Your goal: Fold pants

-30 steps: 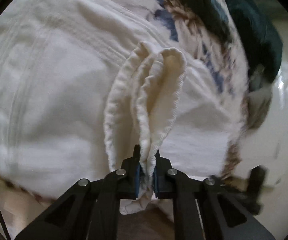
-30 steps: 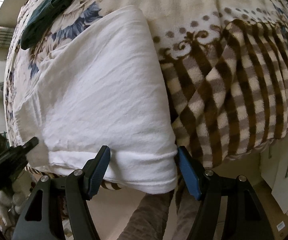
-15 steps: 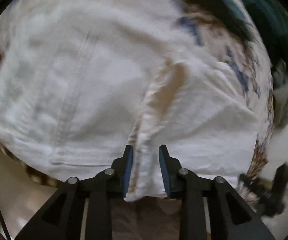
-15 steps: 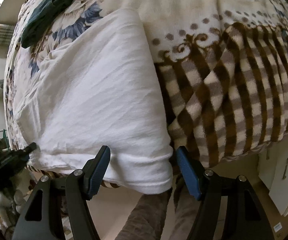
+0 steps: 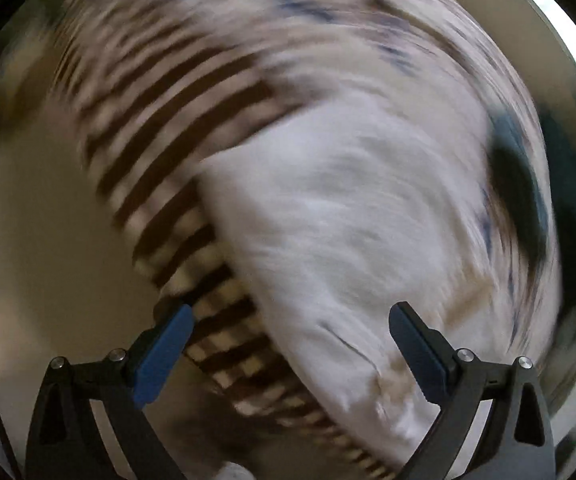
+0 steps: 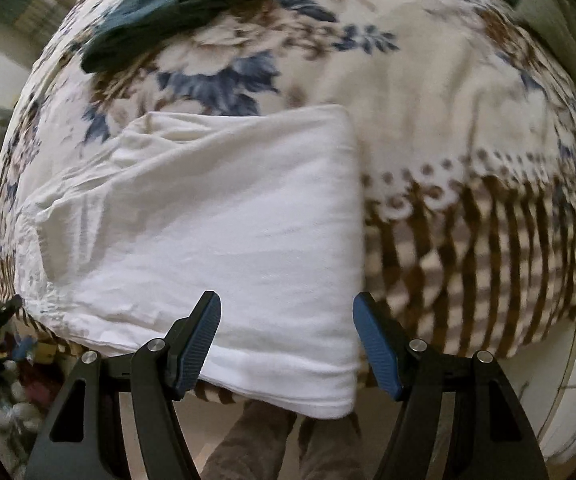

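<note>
The white pants (image 6: 215, 232) lie folded into a flat rectangle on a floral blanket (image 6: 428, 100) near the bed's front edge. My right gripper (image 6: 286, 300) hangs open above their near right corner, with its blue pads apart and clear of the cloth. The left wrist view is smeared by motion. There the left gripper (image 5: 290, 312) has its jaws opening wide, with nothing between the pads. Below it are the pants (image 5: 348, 200) and the blanket's brown striped border (image 5: 175, 120).
A dark teal folded cloth (image 6: 175, 12) lies at the far left of the bed and shows in the left wrist view as a dark patch (image 5: 520, 184). A person's legs (image 6: 271, 440) stand at the bed's edge. Clutter sits on the floor at the left (image 6: 3, 392).
The left gripper let go of the pants' bunched edge, opened wide and swung sideways over the striped border. The right gripper lifted a little and rolled. The pants now lie flat.
</note>
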